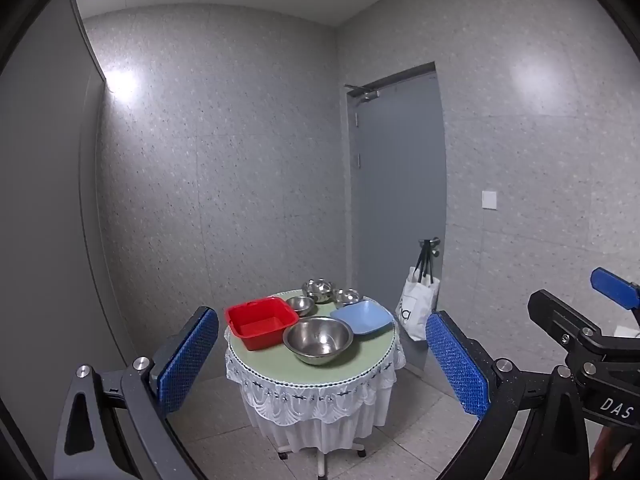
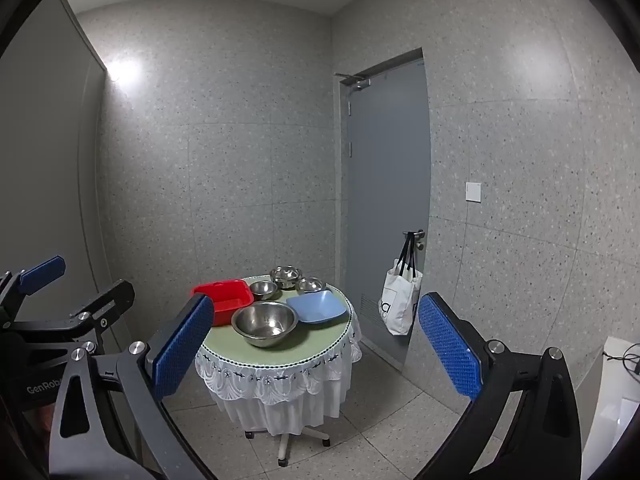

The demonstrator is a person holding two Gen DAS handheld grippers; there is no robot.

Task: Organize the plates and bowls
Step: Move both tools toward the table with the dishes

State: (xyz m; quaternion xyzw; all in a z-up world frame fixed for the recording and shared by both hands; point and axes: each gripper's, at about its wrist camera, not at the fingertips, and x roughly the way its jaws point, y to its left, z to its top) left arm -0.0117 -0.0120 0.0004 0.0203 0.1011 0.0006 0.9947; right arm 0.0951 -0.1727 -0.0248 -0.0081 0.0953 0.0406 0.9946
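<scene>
A small round table (image 1: 280, 368) (image 2: 224, 350) with a green top and white lace skirt stands some way ahead. On it are a red square basin (image 1: 260, 322) (image 2: 226, 300), a large steel bowl (image 1: 319, 339) (image 2: 265, 324), a blue square plate (image 1: 362, 317) (image 2: 316, 307) and three smaller steel bowls (image 1: 319, 290) (image 2: 285, 276) at the back. My left gripper (image 1: 322, 364) is open and empty, well short of the table. My right gripper (image 2: 316, 350) is open and empty too. The right gripper also shows at the right edge of the left wrist view.
A grey door (image 1: 396, 200) (image 2: 386, 184) stands behind the table to the right, with a white tote bag (image 1: 416, 308) (image 2: 398, 300) hanging from its handle. Speckled walls close in behind. The table rests on a wheeled base (image 2: 286, 442). Tiled floor lies around it.
</scene>
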